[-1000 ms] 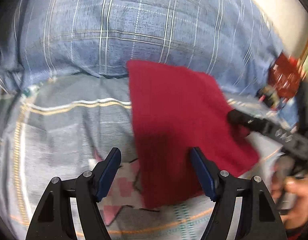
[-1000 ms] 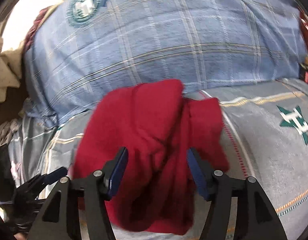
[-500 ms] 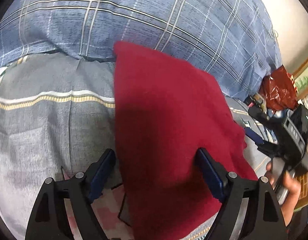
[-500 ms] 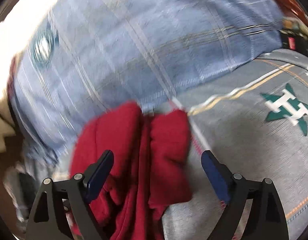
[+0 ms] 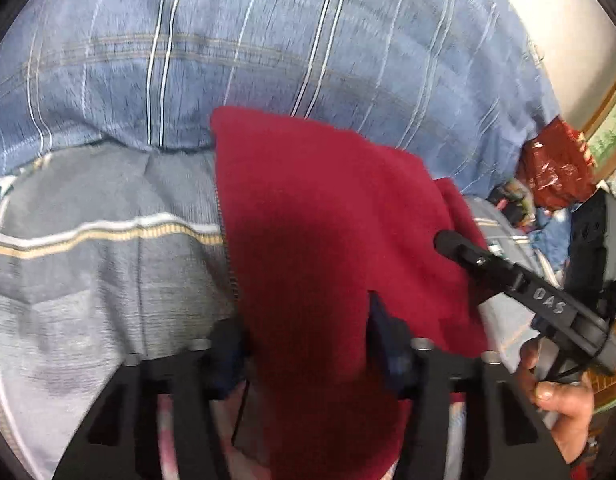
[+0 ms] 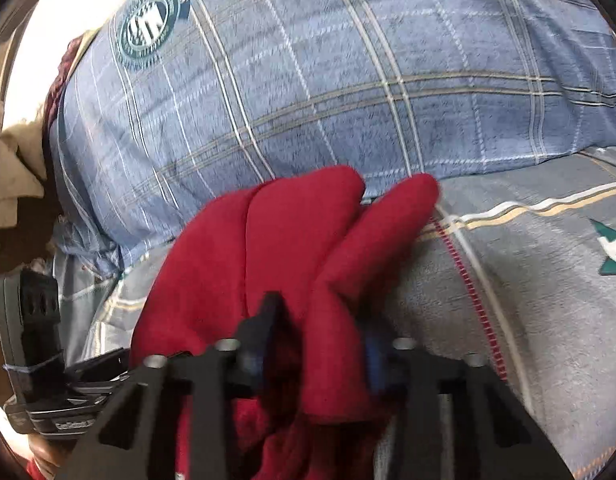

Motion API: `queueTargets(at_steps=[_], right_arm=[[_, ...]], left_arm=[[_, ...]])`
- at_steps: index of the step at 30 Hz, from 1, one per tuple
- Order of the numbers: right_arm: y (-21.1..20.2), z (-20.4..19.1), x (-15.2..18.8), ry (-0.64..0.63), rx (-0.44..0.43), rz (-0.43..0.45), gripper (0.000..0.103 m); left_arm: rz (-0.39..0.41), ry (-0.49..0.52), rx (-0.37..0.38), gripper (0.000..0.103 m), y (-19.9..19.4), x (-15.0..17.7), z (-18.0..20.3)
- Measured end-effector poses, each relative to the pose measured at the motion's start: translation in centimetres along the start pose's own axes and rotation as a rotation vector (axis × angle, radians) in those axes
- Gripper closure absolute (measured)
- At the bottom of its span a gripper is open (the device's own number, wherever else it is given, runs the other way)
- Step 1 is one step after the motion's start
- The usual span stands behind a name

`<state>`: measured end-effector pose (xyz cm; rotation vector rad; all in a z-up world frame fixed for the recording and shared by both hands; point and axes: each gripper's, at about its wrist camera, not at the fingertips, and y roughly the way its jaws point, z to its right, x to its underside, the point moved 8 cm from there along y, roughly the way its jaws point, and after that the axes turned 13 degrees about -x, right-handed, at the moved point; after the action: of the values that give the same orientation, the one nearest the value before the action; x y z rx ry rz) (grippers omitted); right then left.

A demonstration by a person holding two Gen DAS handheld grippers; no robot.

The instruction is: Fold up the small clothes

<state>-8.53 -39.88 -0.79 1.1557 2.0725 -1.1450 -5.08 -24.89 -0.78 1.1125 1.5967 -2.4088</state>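
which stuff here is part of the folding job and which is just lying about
Part of the job:
red cloth
left tongs, closing on the cloth's near edge
right tongs, closing on bunched cloth

Just lying about:
blue plaid pillow
grey bedsheet
red foil packet
beige cloth

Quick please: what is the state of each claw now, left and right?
Left claw: has just been closing, shut on the red cloth.
Right claw: has just been closing, shut on the same red cloth.
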Motion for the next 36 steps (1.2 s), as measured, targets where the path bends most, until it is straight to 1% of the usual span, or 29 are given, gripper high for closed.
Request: queueTargets(at_steps=[2, 6, 8, 11, 13, 14, 15, 17, 18, 19, 20, 21, 22, 23, 24, 25, 26, 27, 28, 29, 30, 31, 32, 34, 35, 36], right_arm=[[-1.2, -0.8, -0.2, -0.001, -0.015, 0.022, 0.079], [-2.6, -3.7, 0.9, -0.033, -0.065, 0.012, 0.080], [-3.7, -5.9, 2.0, -0.071, -0.093, -0.013, 0.080], [-4.9, -8.4, 4.7, -0.094, -0.138, -0.053, 0.080], [-4.7, -9.0, 6.9, -0.096, -0.148, -0.097, 0.076], [-4.4, -8.9, 7.8, -0.097, -0.125, -0.120, 0.073], [-4.3, -8.5, 8.7, -0.093, -0.080, -0.141, 0.068], [-4.8, -8.0, 9.3, -0.084, -0.020, -0.140, 0.065], [-5.8, -8.2, 9.2, -0.094, 0.009, -0.114, 0.064], [-6.6, -8.9, 9.0, -0.116, 0.013, -0.092, 0.063], [-7.3, -10.0, 9.0, -0.147, 0.000, -0.070, 0.060], [-7.6, -10.9, 9.0, -0.167, -0.015, -0.060, 0.058], [-7.8, -12.3, 9.4, -0.198, -0.048, -0.058, 0.058], [-7.5, -13.5, 9.7, -0.224, -0.077, -0.068, 0.058], [-6.9, -14.7, 10.2, -0.257, -0.099, -0.085, 0.061], [-5.9, -15.0, 10.6, -0.284, -0.097, -0.102, 0.065], [-4.7, -14.8, 11.3, -0.308, -0.063, -0.131, 0.065], [-4.0, -14.1, 11.8, -0.318, -0.012, -0.151, 0.066], [-3.0, -12.3, 12.3, -0.320, 0.087, -0.176, 0.065], [-2.5, -11.2, 12.8, -0.302, 0.112, -0.193, 0.066], [-2.4, -10.0, 13.2, -0.246, 0.088, -0.198, 0.066], [-2.9, -9.6, 13.3, -0.209, 0.062, -0.181, 0.066], [-3.3, -9.6, 13.3, -0.195, 0.054, -0.173, 0.066], [-3.9, -10.5, 13.1, -0.223, 0.071, -0.163, 0.065], [-4.5, -11.1, 13.0, -0.239, 0.078, -0.150, 0.060], [-5.4, -11.7, 12.9, -0.249, 0.080, -0.130, 0.060]], left_arm=[[0.005, 0.018, 0.014, 0.063, -2.1, 0.4, 0.3], [0.029, 0.082, -0.022, 0.064, -6.8, 2.7, 0.0], [0.035, 0.088, -0.037, 0.063, -9.1, 4.4, -0.9], [0.012, 0.066, -0.081, 0.062, -10.6, 7.3, -3.0], [-0.020, 0.034, -0.131, 0.058, -10.0, 9.5, -4.4], [-0.040, 0.016, -0.143, 0.056, -9.4, 10.5, -4.9], [-0.049, -0.002, -0.167, 0.051, -8.9, 11.5, -5.4], [-0.017, -0.008, -0.202, 0.045, -9.2, 12.1, -5.5], [-0.003, -0.008, -0.217, 0.044, -9.5, 12.1, -5.5], [0.007, -0.014, -0.222, 0.044, -9.7, 12.2, -5.4], [0.019, -0.020, -0.228, 0.043, -10.0, 12.1, -5.3], [0.042, -0.024, -0.239, 0.043, -10.3, 12.0, -5.3], [0.061, -0.024, -0.251, 0.041, -10.8, 12.2, -5.4], [0.083, -0.022, -0.266, 0.040, -11.0, 12.4, -5.2], [0.108, -0.018, -0.279, 0.039, -11.3, 12.7, -5.2], [0.124, -0.010, -0.285, 0.039, -11.5, 13.3, -5.0], [0.135, -0.003, -0.289, 0.038, -11.6, 13.7, -4.9], [0.141, 0.006, -0.292, 0.035, -11.7, 14.1, -4.7], [0.144, 0.011, -0.290, 0.034, -11.8, 14.4, -5.0], [0.153, 0.015, -0.293, 0.034, -12.0, 14.5, -5.0], [0.162, 0.021, -0.306, 0.034, -12.1, 14.5, -5.0], [0.173, 0.031, -0.323, 0.035, -12.2, 14.4, -5.1], [0.185, 0.038, -0.338, 0.036, -12.5, 14.5, -5.0], [0.212, 0.043, -0.355, 0.036, -13.3, 14.6, -4.8], [0.227, 0.044, -0.362, 0.036, -13.7, 14.7, -4.7], [0.244, 0.044, -0.371, 0.036, -14.3, 14.8, -4.6]])
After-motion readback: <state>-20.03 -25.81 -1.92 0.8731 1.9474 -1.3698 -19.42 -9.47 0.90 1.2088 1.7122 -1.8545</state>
